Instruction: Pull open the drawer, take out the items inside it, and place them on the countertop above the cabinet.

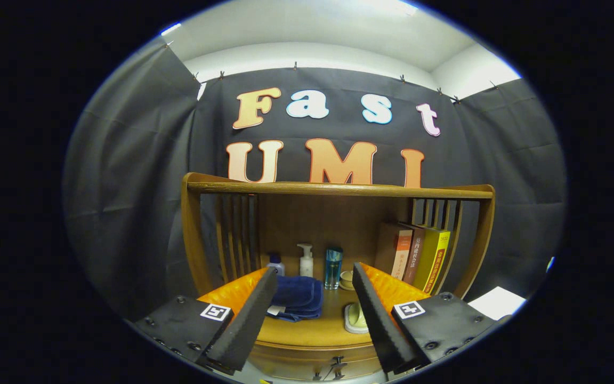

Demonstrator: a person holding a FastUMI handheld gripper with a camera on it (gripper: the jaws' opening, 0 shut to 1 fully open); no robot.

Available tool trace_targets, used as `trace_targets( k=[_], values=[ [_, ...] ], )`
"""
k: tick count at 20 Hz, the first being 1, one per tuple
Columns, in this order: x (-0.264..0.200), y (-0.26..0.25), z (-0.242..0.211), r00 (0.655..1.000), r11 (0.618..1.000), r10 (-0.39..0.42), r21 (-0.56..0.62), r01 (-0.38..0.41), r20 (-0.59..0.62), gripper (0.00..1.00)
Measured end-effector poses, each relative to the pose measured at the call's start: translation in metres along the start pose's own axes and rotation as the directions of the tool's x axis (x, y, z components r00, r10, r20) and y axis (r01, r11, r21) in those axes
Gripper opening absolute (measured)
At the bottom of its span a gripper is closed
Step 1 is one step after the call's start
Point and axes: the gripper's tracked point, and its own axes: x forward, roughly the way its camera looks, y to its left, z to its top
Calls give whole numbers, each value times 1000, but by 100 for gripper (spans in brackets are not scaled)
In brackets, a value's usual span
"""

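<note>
The drawer (312, 357) is seen low down, below and between the fingers, under the cabinet's countertop (312, 328); whether it is pulled out cannot be told. On the countertop a folded blue towel (297, 297) is laid just ahead of the left finger, and a pale green item (356, 318) is set beside the right finger. The gripper (315, 280) is held with its jaws spread wide, nothing pinched. Beyond, bottles (317, 264) and upright books (419, 256) are lined against the wooden back.
</note>
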Motion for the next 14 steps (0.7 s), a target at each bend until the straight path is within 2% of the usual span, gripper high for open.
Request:
trace_targets(
  k=[14],
  values=[
    [3,-13,-9,1000,998,1,67,-1,4,96]
  ],
)
